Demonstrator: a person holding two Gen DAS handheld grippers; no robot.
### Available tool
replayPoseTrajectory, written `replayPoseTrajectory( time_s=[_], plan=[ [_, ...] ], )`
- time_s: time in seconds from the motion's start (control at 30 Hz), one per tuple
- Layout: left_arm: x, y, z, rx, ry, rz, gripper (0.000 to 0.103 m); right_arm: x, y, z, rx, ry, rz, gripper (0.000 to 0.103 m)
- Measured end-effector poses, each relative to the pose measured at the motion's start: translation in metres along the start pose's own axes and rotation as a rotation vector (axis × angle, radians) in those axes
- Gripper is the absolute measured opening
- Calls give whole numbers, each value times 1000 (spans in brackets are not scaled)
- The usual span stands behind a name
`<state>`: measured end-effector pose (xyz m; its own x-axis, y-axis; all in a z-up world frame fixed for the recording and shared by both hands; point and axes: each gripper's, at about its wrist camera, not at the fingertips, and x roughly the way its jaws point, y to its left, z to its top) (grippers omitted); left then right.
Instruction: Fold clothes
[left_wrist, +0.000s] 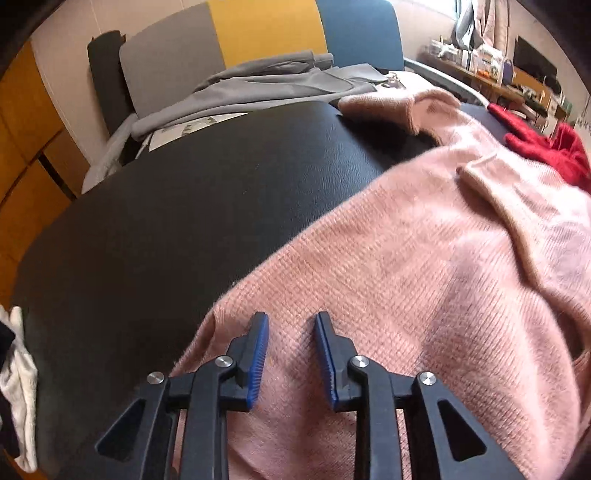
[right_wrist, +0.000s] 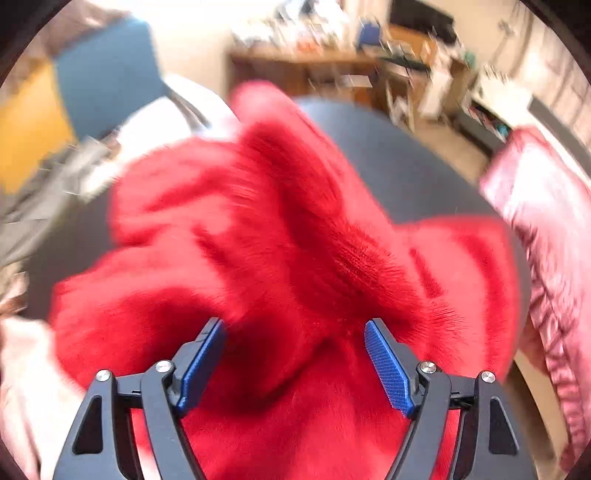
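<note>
surface: black padded bench (left_wrist: 192, 206), bare on its 9 o'clock half in the left wrist view.
pink sweater (left_wrist: 406, 280): spread on the bench, filling the view from 6 o'clock up to 2 o'clock; a ribbed cuff (left_wrist: 388, 107) lies folded toward 12 o'clock; the near corner of the hem sits right at the fingertips.
left hand-held gripper (left_wrist: 291, 321): pointing steeply down over the sweater's near corner, jaws a narrow gap apart, knit visible between them, pads not pressing on it as far as i can tell. nothing gripped.
red sweater (right_wrist: 280, 236): fluffy, bunched in a heap on the bench; in the right wrist view it fills the middle, ridges running from 6 o'clock toward 11 o'clock. in the left wrist view it shows at 2 o'clock, past the pink one.
right hand-held gripper (right_wrist: 295, 325): jaws wide apart, a red fold lying between them, pads not closed on it. view blurred.
other clothes: grey garment (left_wrist: 266, 85) at 12 o'clock beyond the bench; shiny pink garment (right_wrist: 546, 236) at 3 o'clock in the right view; white cloth (left_wrist: 18, 373) at 8 o'clock.
key relation: pink sweater's long axis runs from the left gripper out toward 2 o'clock; left hand is the nearer to its hem, right hand is over the red heap.
judgement: likely next is a pinch on the pink hem corner; risk is catching one layer only.
</note>
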<state>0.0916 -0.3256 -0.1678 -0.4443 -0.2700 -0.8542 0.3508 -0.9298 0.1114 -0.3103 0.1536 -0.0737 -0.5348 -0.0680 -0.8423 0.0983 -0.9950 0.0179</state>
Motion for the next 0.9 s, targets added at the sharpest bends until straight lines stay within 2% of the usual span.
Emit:
replayPoseTrajectory(
  time_s=[0.07, 0.17, 0.27, 0.33, 0.47, 0.5, 0.6, 0.67, 0.8, 0.9],
  plan=[
    [3, 1, 7, 35, -20, 15, 26, -49, 20, -23, -62, -54, 113, 79],
    [6, -2, 17, 80, -49, 11, 25, -98, 72, -91, -253, 9, 333, 79],
    [11, -6, 21, 126, -44, 2, 26, -122, 132, -178, -400, 125, 483, 79],
    [16, -7, 20, 145, -44, 0, 26, -124, 148, -227, -452, 139, 497, 79],
    [15, -5, 13, 149, -58, -2, 26, -120, 180, -269, -395, 166, 576, 79],
    [15, -6, 12, 154, -61, 3, 26, -115, 193, -287, -401, 183, 570, 78],
    [16, -9, 9, 170, -62, 30, 27, -86, 218, -301, -467, 241, 447, 77],
    [16, -9, 7, 180, -60, 55, 27, -87, 211, -312, -520, 207, 356, 77],
    [17, 0, 1, 165, -43, 101, 30, -84, 197, -300, -553, 196, 279, 78],
    [16, 12, -7, 124, -22, 129, 30, -73, 180, -277, -540, 178, 247, 84]
  ],
)
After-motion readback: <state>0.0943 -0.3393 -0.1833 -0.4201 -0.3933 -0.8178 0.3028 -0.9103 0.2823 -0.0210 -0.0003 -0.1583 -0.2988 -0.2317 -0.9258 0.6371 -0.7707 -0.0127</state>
